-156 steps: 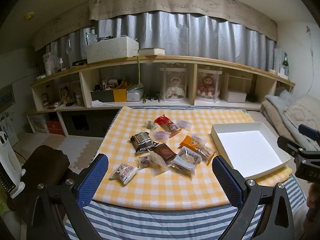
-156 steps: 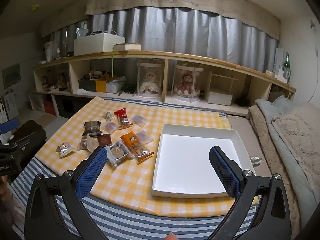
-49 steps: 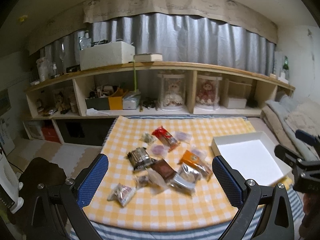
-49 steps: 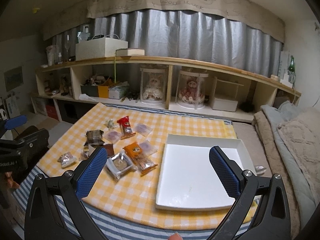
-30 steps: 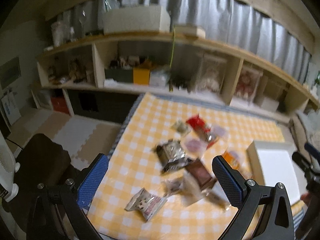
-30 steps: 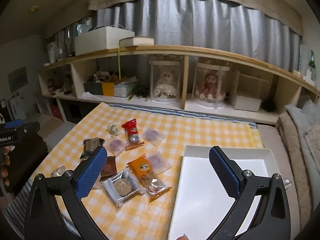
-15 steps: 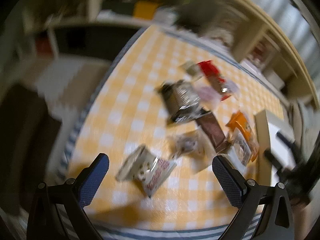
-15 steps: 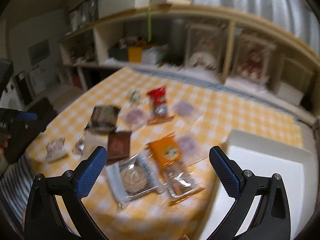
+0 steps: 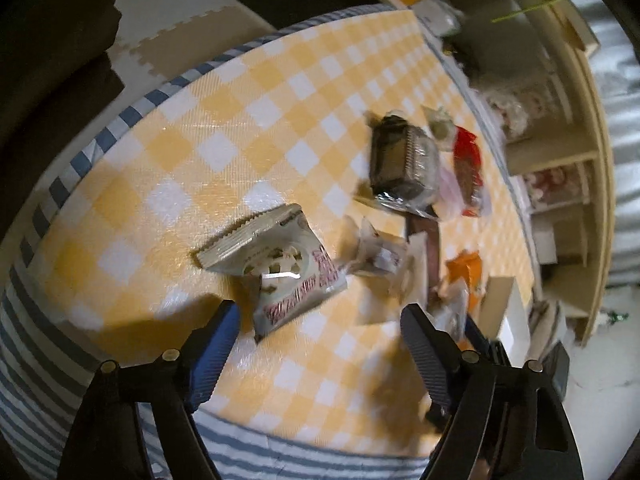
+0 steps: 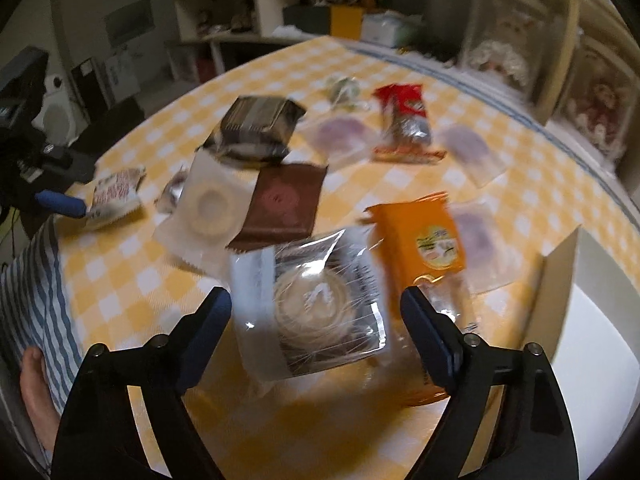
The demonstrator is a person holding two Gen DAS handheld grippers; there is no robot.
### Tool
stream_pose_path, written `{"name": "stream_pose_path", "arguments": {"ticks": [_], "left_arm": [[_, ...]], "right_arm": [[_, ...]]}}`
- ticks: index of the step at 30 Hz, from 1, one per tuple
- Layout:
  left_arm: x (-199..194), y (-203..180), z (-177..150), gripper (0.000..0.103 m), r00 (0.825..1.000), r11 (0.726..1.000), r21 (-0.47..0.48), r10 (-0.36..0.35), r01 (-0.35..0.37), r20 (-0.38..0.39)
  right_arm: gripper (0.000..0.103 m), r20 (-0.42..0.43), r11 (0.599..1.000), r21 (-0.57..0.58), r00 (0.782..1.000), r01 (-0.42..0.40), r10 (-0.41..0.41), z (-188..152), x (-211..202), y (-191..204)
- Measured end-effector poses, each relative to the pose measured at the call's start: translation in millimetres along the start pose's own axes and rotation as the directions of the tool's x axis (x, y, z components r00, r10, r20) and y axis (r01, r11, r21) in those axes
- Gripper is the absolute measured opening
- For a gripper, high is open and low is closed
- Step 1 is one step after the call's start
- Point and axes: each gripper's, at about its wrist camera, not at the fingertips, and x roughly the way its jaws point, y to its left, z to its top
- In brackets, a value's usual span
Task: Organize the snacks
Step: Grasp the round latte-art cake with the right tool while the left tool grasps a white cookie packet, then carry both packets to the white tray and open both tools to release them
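The left gripper point(image 9: 320, 344) is closing, jaws wide apart above the checked cloth point(image 9: 168, 168), with a white snack packet point(image 9: 280, 268) just ahead of its tips, untouched. The right gripper point(image 10: 316, 320) is closing too, jaws apart either side of a clear-wrapped round cake point(image 10: 316, 304), pads not pressing it; the white tray point(image 10: 592, 344) lies just right.

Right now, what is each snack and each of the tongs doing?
left tongs: closing, nothing pinched yet
right tongs: closing, nothing pinched yet
white and pink packet: flat on the cloth, just ahead of the left tongs
clear-wrapped round cake: flat, between the right tongs
orange packet: flat, beside the cake
white tray: no snacks in the visible part
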Motion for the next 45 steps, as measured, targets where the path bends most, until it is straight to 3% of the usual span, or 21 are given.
{"name": "stream_pose_path", "arguments": {"ticks": [4,11,14,17,20,24,25,32,37,42,45], "left_arm": [[12,-7,7,0.076,0.998,0.999,0.024,0.044,-0.045,0.053],[31,-20,14,0.074,0.989,0.988,0.103,0.108,-0.118,0.099],[32,-38,3,0.068,0.978,0.967,0.165,0.178,-0.194,0.106],[41,-53,-2,0.063,0.967,0.941,0.226,0.234,-0.251,0.099],[46,-60,-2,0.051,0.952,0.912,0.275,0.281,-0.304,0.121],[51,-64,-4,0.046,0.942,0.886,0.32,0.307,-0.335,0.137],[51,-65,-5,0.045,0.941,0.883,0.327,0.307,-0.338,0.142],[22,-76,-17,0.041,0.948,0.879,0.373,0.222,-0.297,0.23],[-8,-91,-36,0.041,0.939,0.866,0.423,0.138,-0.268,0.314],[-35,-98,-58,0.041,0.941,0.865,0.458,0.047,-0.206,0.335],[-56,-106,-70,0.041,0.941,0.851,0.495,-0.002,-0.176,0.338]], "right_arm": [[0.081,-0.018,1.0,0.006,1.0,-0.007,0.007,-7,2,1],[0.077,-0.06,0.99,0.116,0.994,-0.079,0.087,-10,-4,-5],[0.085,-0.067,0.985,0.161,0.995,-0.064,0.075,-5,-2,-9],[0.091,-0.073,0.991,0.125,0.996,-0.037,0.046,0,2,-4],[0.091,-0.094,0.995,0.092,0.995,-0.024,0.033,1,13,2],[0.076,-0.109,0.992,0.129,0.994,0.003,0.011,-2,21,0],[0.069,-0.106,0.992,0.128,0.994,0.0,0.013,-1,20,1],[0.066,-0.078,0.984,0.179,0.997,-0.012,0.027,3,5,-6],[0.067,0.007,0.971,0.238,1.0,-0.015,0.014,11,-30,-12],[0.067,0.092,0.951,0.308,0.995,0.003,-0.033,21,-74,-21],[0.067,0.117,0.941,0.338,0.991,0.017,-0.06,25,-100,-23]]}}
